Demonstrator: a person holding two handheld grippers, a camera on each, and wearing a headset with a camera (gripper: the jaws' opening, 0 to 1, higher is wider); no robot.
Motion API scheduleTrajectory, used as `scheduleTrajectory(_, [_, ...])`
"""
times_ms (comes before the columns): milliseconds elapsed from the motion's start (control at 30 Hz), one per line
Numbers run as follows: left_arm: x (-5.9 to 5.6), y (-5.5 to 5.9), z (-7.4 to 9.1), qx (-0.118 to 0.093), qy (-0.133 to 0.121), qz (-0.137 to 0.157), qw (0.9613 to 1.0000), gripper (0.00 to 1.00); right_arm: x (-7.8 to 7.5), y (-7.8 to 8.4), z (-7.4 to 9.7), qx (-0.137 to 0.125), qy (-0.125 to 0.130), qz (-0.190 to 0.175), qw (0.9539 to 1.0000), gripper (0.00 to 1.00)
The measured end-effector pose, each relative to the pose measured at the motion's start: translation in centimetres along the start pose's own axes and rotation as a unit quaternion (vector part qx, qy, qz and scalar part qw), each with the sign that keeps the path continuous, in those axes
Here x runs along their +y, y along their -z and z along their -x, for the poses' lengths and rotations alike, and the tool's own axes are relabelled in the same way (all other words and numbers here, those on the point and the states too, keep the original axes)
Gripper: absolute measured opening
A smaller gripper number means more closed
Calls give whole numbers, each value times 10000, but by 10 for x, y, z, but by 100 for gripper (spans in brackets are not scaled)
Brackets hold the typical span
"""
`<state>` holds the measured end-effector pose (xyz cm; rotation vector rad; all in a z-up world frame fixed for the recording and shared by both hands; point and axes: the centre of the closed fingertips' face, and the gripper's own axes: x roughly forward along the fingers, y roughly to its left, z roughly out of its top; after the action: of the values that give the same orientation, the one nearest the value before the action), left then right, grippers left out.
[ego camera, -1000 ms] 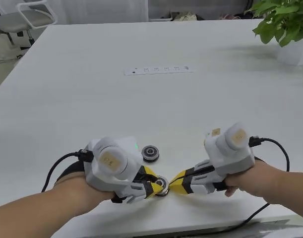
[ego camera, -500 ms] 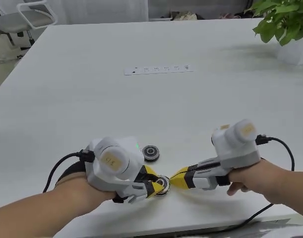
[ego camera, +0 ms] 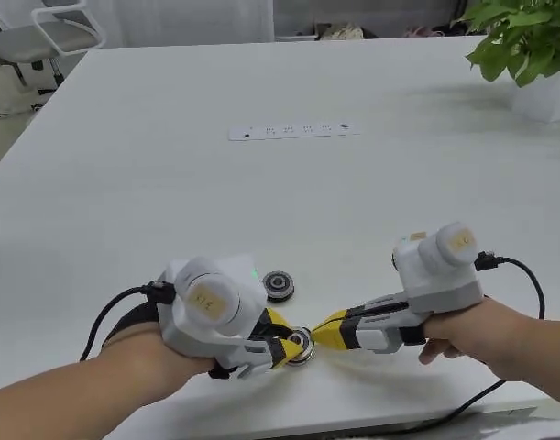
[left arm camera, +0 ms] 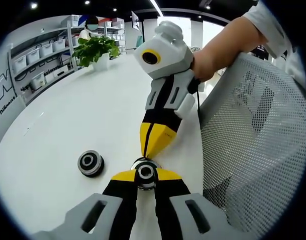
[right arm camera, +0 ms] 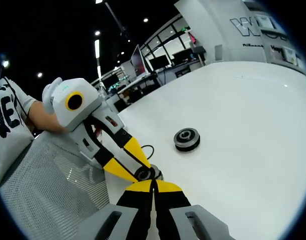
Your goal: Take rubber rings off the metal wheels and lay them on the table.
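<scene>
Little has moved — left gripper (left arm camera: pixel 145 178) clamps the wheel (ego camera: pixel 301 341); right gripper (right arm camera: pixel 153 184) jaws closed, touching it.

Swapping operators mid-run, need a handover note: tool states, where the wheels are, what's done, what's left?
Left tool: shut on a metal wheel, at the near edge of the table.
Right tool: jaws together, tip at that wheel's rim; can't tell whether it has pinched anything.
Second wheel: lying flat on the table just beyond the tools, black ring on it.
Done: no ring laid down yet.
Left: strip both rings and lay them on the table.
</scene>
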<state>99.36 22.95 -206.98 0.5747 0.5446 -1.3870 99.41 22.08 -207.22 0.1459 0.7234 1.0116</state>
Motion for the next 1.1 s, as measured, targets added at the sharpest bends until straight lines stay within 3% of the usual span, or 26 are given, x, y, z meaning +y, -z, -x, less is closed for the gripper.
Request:
scheduleTrajectory(533, [0,0,0,8,-13,5,10000,8,7,-2,-6,28,-88,122,9999,0])
scheduleTrajectory(767, [0,0,0,9,-16,11,10000,8,11,-2,-8,69,-125,280,9995,0])
scheduleTrajectory(833, [0,-1,0,2,-26,-2,10000,8,15,0,-9,185,-191,491,9984,0])
scheduleTrajectory(1100, [0,0,0,-8,-26,20,10000,8,14,-2,-9,102,-202,510,9984,0])
